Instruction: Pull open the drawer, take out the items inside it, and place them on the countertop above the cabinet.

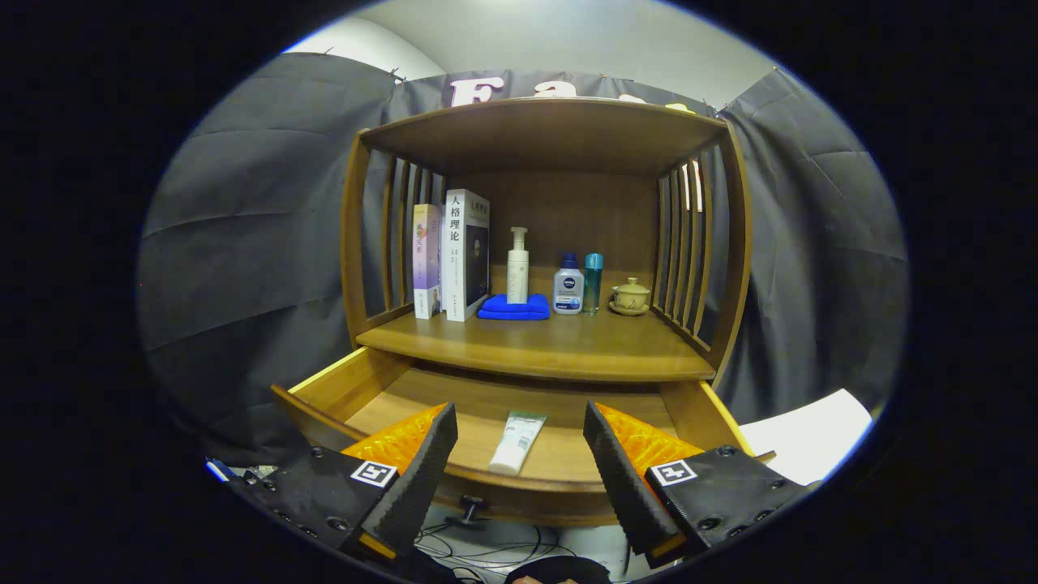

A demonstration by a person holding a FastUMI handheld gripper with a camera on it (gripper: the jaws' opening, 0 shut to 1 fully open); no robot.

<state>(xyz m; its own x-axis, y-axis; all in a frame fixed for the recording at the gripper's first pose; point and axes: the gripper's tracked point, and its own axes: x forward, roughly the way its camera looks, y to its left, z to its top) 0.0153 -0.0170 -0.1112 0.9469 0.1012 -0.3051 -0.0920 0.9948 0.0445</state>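
- Gripper view: our claw (pixel 519 454) is wide open and holds nothing. The drawer (pixel 340 389) is pulled out, and a white tube (pixel 516 442) lies flat in it, just ahead, between the fingers.
- The counter (pixel 551 345) above is crowded. We think a careless lift could bump its front edge and drop the tube.

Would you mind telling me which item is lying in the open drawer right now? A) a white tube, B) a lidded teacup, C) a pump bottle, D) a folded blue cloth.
A: a white tube lies flat on the floor of the open drawer, just ahead of the open gripper and between its fingers; the cloth, the cup and the pump bottle stand on the countertop above.
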